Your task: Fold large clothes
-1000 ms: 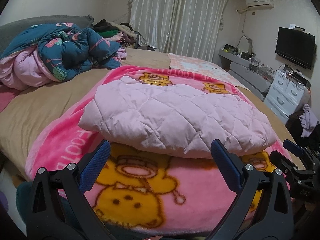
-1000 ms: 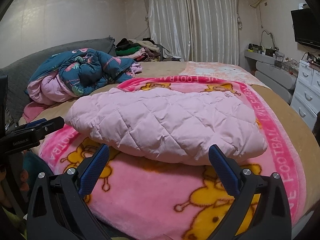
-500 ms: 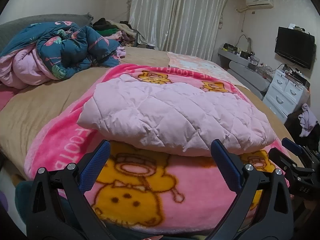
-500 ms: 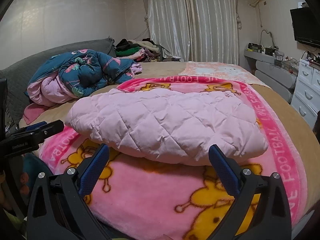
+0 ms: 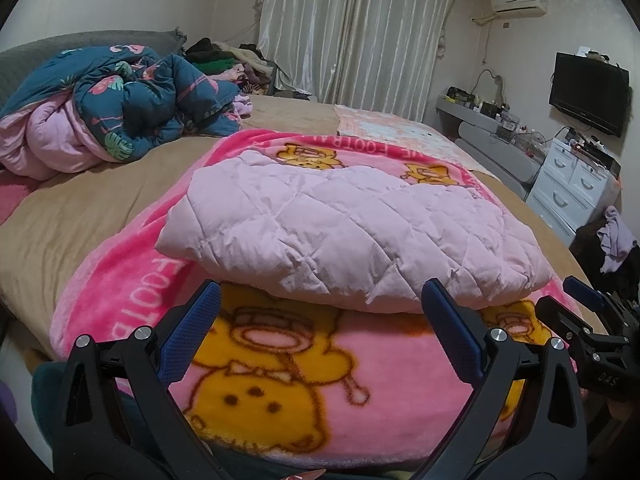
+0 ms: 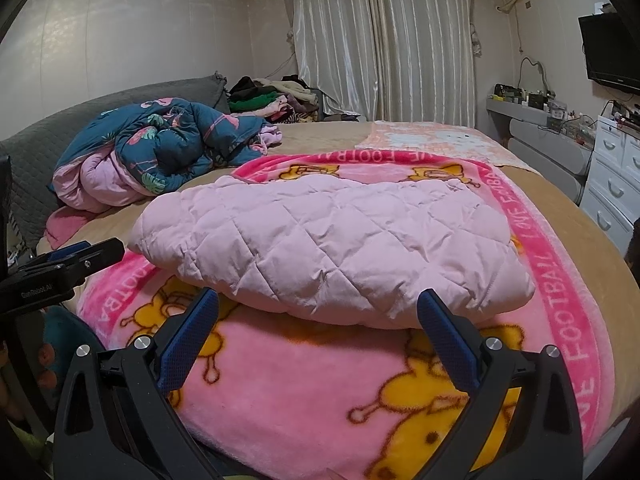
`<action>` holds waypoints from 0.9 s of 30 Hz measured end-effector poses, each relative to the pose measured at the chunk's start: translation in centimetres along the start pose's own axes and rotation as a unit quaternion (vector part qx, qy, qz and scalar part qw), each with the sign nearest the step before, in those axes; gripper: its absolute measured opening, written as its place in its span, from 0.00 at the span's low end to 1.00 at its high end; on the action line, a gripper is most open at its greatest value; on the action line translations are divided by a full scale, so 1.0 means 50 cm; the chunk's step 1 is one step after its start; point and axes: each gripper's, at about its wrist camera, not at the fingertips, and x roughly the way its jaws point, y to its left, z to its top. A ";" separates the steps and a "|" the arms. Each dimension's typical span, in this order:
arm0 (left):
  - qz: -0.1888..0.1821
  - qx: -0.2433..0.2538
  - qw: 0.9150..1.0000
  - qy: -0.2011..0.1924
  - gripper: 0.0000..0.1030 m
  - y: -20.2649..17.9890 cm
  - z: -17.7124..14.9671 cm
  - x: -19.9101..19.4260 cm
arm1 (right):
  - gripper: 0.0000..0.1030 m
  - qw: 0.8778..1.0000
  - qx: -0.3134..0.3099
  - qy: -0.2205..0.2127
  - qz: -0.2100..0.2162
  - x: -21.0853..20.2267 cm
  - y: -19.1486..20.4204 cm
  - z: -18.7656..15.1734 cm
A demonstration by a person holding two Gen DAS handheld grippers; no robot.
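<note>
Change since a second ago: both grippers drawn slightly back; pale pink quilted padded garment point(image 5: 352, 236) unmoved, lying folded into a thick rectangle on the pink cartoon-print fleece blanket point(image 5: 304, 364). Fold judged essentially complete. Left gripper point(image 5: 320, 320) and right gripper point(image 6: 318, 322): jaws spread wide, empty, level, just short of the garment's near edge.

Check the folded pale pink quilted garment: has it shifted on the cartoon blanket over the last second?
No. The folded pale pink quilted garment lies in the same spot on the bright pink cartoon fleece blanket, its near edge over the same yellow figure.
</note>
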 end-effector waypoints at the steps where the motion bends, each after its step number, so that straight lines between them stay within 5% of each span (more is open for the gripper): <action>1: 0.002 0.001 1.000 0.000 0.91 -0.001 -0.001 -0.001 | 0.96 1.000 0.000 0.001 0.000 0.000 0.000 0.000; 27: 0.010 0.003 1.000 0.002 0.91 -0.001 -0.002 -0.002 | 0.96 1.000 0.005 0.007 -0.001 0.008 -0.012 -0.006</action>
